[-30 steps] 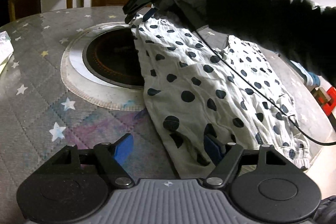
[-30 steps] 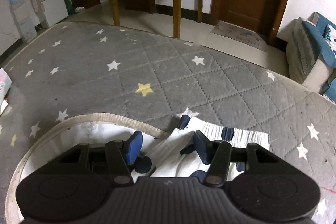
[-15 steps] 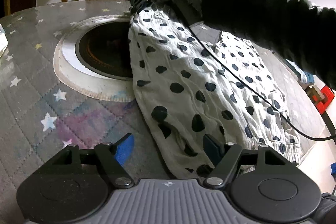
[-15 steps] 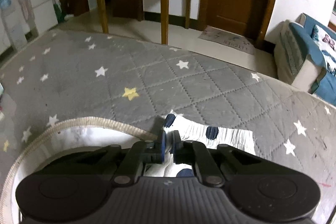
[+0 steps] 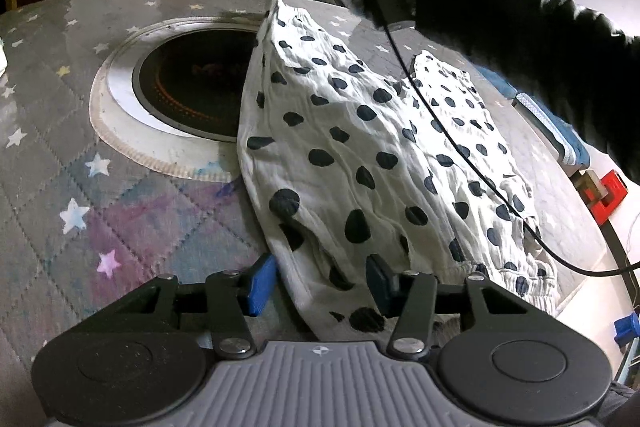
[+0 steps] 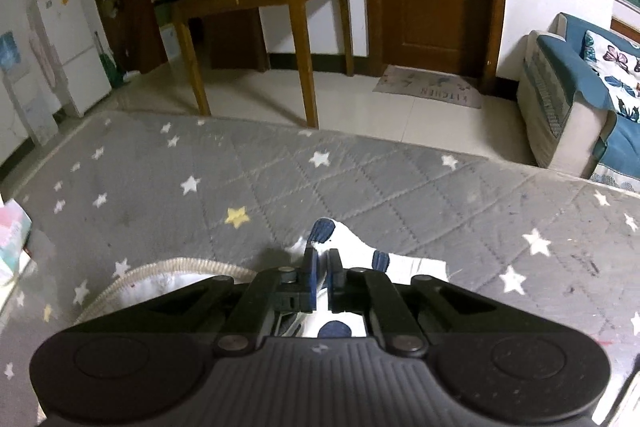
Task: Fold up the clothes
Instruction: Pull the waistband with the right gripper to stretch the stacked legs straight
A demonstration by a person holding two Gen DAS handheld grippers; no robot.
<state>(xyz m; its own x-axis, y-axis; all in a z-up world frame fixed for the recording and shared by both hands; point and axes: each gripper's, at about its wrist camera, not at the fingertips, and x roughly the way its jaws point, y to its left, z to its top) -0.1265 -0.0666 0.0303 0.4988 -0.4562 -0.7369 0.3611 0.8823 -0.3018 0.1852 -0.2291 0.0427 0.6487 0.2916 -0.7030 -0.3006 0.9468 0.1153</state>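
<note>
The right gripper [image 6: 321, 264] is clamped on the top corner of the spotted garment [image 5: 360, 147], centre frame. The left gripper [image 5: 320, 277] is wide open around its lower hem.
</note>
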